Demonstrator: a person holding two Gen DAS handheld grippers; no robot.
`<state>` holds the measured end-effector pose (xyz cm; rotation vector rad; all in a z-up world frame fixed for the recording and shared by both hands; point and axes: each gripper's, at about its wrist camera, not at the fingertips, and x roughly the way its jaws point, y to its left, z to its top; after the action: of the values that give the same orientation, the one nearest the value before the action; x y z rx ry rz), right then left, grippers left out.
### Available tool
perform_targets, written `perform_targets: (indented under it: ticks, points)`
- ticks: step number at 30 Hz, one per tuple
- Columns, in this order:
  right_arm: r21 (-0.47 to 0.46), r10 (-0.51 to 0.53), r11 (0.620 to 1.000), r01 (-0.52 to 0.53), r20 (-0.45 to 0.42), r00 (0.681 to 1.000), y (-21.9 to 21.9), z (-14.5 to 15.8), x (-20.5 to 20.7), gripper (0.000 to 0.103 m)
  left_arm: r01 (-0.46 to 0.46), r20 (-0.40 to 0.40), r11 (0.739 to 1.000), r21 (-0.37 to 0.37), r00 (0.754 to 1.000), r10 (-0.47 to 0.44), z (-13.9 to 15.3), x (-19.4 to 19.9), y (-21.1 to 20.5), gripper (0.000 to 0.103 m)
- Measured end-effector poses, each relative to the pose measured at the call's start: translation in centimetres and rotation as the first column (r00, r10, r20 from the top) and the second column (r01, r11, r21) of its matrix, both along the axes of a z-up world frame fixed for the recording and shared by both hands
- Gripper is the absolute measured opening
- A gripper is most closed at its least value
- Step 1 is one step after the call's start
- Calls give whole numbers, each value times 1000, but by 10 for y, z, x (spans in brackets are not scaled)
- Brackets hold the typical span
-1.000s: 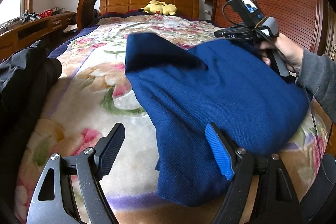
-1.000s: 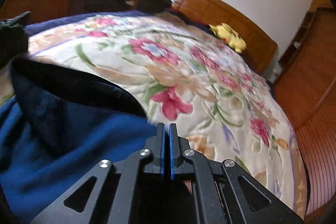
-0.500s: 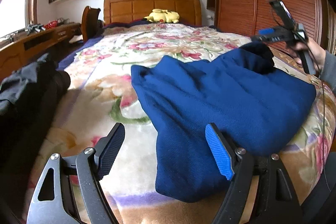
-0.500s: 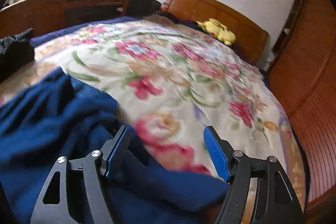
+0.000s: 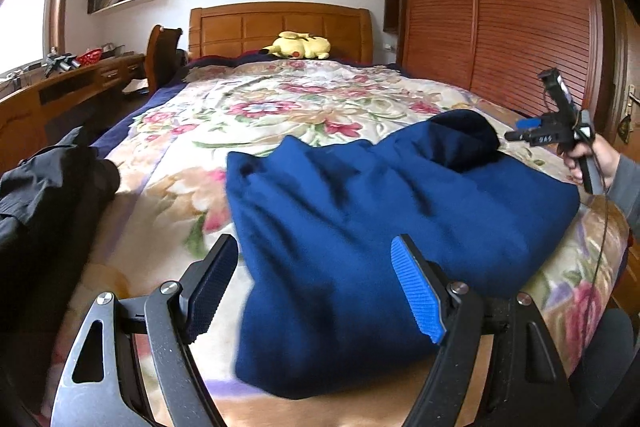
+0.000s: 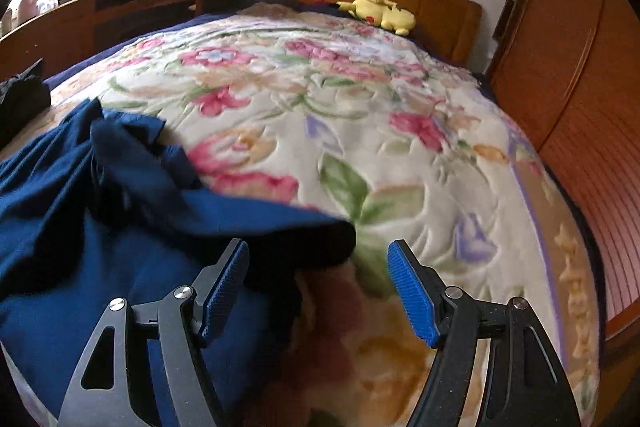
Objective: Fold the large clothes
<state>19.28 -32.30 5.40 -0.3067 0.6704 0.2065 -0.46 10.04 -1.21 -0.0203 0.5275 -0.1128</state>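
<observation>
Fingers of our left gripper [image 5: 314, 285] stood wide and held nothing, just near of the blue garment [image 5: 392, 211], which lay bunched in a rough fold at the bed's [image 5: 280, 107] near end. Our right gripper [image 6: 320, 291] was equally wide and empty at the garment's right edge. We judged folding partly done, with smoothing and further folds left.

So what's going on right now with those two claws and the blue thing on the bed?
Left gripper open, empty. Right gripper open, empty. Blue garment lies bunched on the floral bedspread. Black clothing piled left of it, apart.
</observation>
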Motion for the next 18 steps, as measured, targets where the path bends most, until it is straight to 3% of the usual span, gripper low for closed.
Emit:
perform_targets:
  ticks: [9,16,18]
  points:
    - [23,79,997,-77,-167,983,-4,-25,19,74,29,-14,999,26,999,-29,-1,4,-21,80]
    - [89,60,995,-45,-172,983,3,-29,75,73,25,-37,999,37,999,-23,-6,6,-26,80]
    - [140,63,989,-39,-169,984,-1,-29,90,63,21,-42,999,44,999,-19,-8,7,-25,80]
